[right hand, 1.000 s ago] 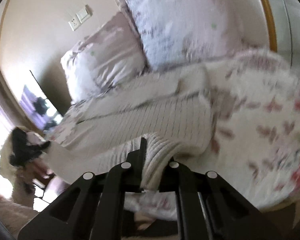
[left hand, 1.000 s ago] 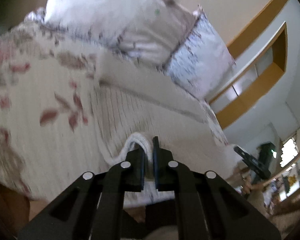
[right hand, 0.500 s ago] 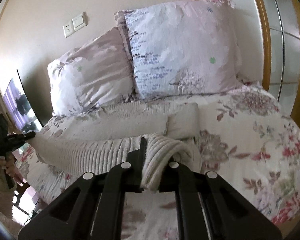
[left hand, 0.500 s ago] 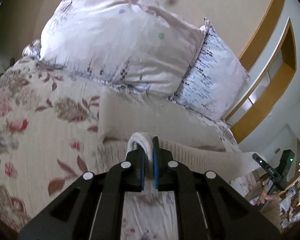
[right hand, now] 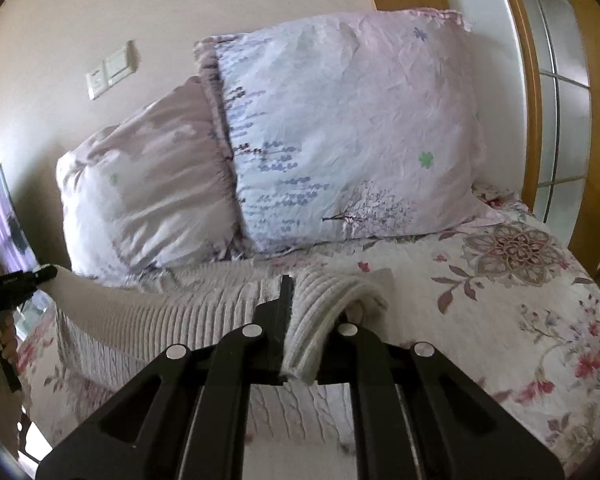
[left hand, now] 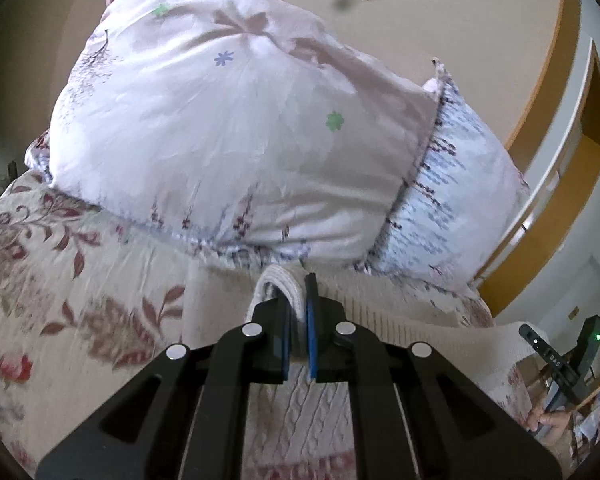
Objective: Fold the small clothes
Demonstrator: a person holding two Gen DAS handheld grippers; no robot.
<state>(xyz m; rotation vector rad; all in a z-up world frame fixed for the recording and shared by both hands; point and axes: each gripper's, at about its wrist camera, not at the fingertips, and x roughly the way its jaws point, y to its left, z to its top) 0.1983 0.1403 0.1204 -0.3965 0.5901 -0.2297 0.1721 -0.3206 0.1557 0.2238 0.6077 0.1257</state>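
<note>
Floral quilted bedspread (right hand: 520, 280) fills the bed, two pale printed pillows (left hand: 236, 128) against the wall. Across it stretches a cream ribbed knit sweater (right hand: 204, 304), its edge pinched by the left gripper (left hand: 298, 312) and right gripper (right hand: 300, 320).

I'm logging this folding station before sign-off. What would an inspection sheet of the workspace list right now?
Surface: floral bedspread, rumpled.
Job's things: cream knit sweater, its hem lifted toward the pillows.
Clutter: nothing seen.
Grippers: left gripper shut on the sweater's edge; right gripper shut on a ribbed fold.
Cables: nothing seen.
Surroundings: two pillows against the wall, wall switch, wooden-framed glass panel.
</note>
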